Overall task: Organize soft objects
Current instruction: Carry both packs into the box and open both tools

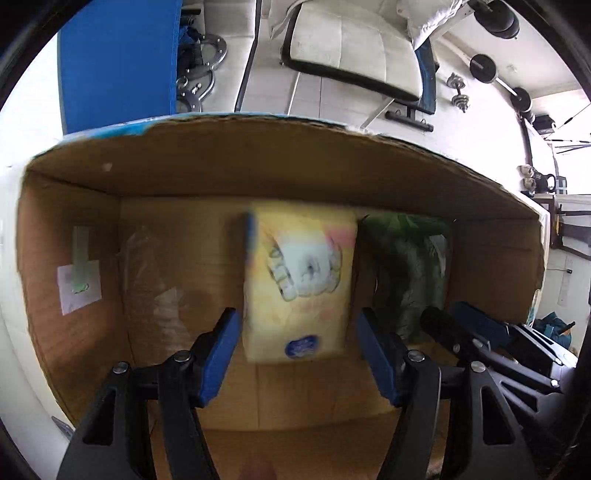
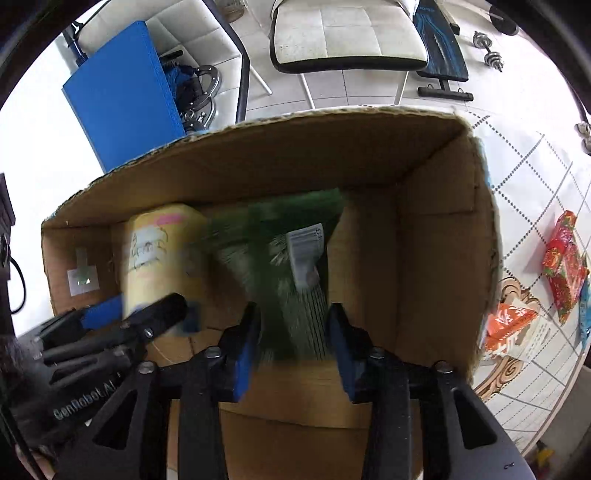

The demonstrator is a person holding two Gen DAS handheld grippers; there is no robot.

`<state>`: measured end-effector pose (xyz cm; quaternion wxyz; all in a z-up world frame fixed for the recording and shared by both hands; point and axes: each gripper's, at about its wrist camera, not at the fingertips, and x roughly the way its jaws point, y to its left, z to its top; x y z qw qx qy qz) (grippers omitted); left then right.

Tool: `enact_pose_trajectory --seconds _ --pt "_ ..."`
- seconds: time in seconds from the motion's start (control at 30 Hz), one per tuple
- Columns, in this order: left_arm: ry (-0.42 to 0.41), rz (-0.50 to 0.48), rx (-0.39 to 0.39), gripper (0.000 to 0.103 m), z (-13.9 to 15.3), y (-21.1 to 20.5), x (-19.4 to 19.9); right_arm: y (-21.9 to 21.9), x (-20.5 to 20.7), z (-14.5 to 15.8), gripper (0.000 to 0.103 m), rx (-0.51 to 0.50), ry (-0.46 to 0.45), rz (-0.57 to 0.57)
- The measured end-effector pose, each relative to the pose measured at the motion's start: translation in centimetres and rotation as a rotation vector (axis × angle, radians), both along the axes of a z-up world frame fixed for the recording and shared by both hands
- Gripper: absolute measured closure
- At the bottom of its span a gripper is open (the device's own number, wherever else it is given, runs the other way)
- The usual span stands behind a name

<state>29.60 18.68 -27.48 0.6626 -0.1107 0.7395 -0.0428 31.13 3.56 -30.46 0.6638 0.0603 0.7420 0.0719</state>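
Note:
A brown cardboard box fills both views. A yellow tissue pack lies in it, blurred, just ahead of my open left gripper, whose blue pads stand to either side of its near end without gripping. A dark green pack with a white label lies beside it. My right gripper is open with its pads around the green pack's near end. The yellow pack and left gripper show in the right wrist view; the green pack and right gripper show in the left.
A red patterned pack and an orange pack lie on the patterned table right of the box. Beyond the box stand a blue panel, a white padded bench and dumbbells.

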Motion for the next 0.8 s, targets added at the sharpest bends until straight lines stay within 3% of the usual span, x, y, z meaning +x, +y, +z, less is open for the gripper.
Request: enact_pose_trajectory --seconds 0.07,0.1,0.17,0.2,0.23,0.43,0.8 --pt "-0.019 0.003 0.027 0.010 0.4 0.6 -0.3 -0.1 -0.2 0.2 0.055 -0.020 -0.005 0.012" --pt "-0.036 0.006 0.040 0.008 1.0 0.9 -0.6 0.0 -0.3 0.4 0.052 -0.027 -0.006 0.018" --pt "-0.052 0.022 0.051 0.007 1.4 1.6 -1.2 0.0 -0.6 1.0 0.036 -0.042 -0.011 0.034" --pt "-0.056 0.032 0.054 0.007 1.8 1.9 -1.7 0.0 -0.7 1.0 0.022 -0.044 -0.011 0.042" --pt "-0.065 0.039 0.057 0.007 2.0 2.2 -2.0 0.0 -1.1 1.2 0.016 -0.042 -0.010 0.052" --pt "-0.135 0.042 0.120 0.000 4.1 3.0 -4.5 0.4 -4.5 3.1 0.007 -0.086 -0.040 0.111" --pt "-0.220 0.016 0.173 0.000 8.7 1.8 -10.1 0.0 -11.9 7.2 0.007 -0.081 -0.115 0.107"
